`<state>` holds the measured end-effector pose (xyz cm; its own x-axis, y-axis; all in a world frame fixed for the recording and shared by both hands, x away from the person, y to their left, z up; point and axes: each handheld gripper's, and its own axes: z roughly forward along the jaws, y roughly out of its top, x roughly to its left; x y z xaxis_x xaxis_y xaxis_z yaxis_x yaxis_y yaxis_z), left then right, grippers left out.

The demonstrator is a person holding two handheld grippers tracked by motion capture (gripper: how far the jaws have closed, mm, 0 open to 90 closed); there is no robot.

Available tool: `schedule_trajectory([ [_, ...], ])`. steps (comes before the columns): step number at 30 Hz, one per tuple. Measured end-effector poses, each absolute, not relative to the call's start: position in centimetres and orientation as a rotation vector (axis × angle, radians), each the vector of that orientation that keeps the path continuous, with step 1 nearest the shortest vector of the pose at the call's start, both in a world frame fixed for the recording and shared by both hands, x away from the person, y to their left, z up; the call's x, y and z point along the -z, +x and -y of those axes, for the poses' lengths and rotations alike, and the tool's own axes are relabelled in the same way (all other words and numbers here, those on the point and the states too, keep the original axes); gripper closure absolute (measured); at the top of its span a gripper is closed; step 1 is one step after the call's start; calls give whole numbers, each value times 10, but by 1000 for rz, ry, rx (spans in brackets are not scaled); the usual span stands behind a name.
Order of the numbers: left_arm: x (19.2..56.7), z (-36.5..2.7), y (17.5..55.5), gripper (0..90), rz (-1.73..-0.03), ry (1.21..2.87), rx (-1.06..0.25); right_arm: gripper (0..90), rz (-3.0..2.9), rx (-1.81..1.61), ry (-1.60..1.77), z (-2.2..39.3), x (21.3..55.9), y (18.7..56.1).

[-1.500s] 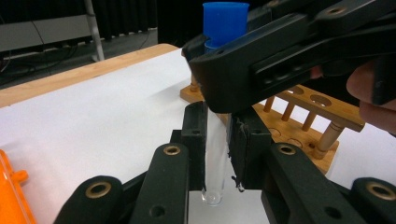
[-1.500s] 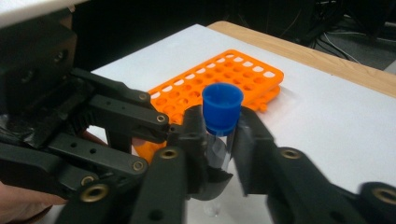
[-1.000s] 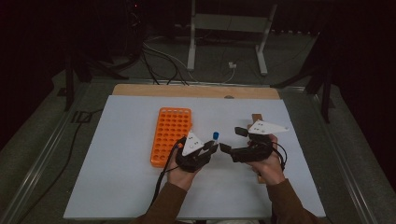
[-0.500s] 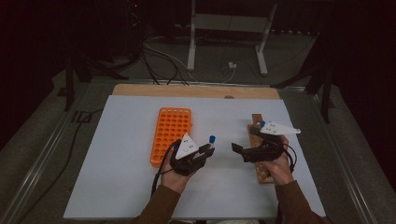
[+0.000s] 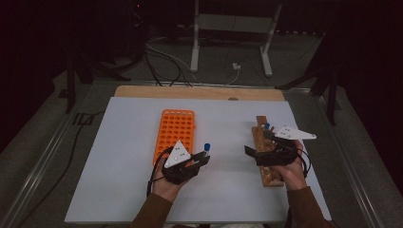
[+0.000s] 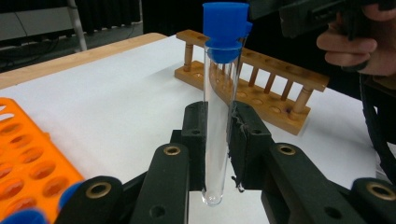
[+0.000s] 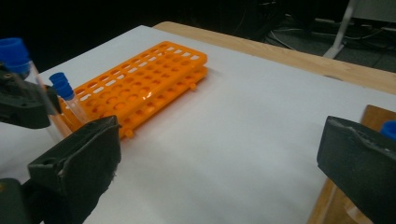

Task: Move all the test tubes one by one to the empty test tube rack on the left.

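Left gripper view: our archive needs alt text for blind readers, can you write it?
The left gripper has its black jaws shut on a clear test tube with a blue cap, held upright above a white table. A wooden rack stands behind, an orange rack at left.

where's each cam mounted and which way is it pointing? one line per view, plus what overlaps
High view: fixed above the person's side, looking forward and down on the white table; both forearms, left hand-held gripper and right hand-held gripper show.
Left gripper view: rides the left hand-held gripper, looking along its jaws shut on a blue-capped test tube toward the wooden rack; the other hand shows.
Right gripper view: rides the right hand-held gripper, jaws open, facing the orange rack.
Shared: the tube appears in all three.
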<state>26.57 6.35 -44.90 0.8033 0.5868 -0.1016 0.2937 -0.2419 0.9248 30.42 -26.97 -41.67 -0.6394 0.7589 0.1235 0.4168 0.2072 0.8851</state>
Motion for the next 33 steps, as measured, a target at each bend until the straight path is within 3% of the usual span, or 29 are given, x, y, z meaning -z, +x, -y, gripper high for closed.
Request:
schedule_trajectory([
  [33, 453, -138, 270, 779, -784, 1776, -372, 0, -2089, -1448, 1113, 287, 410, 298],
])
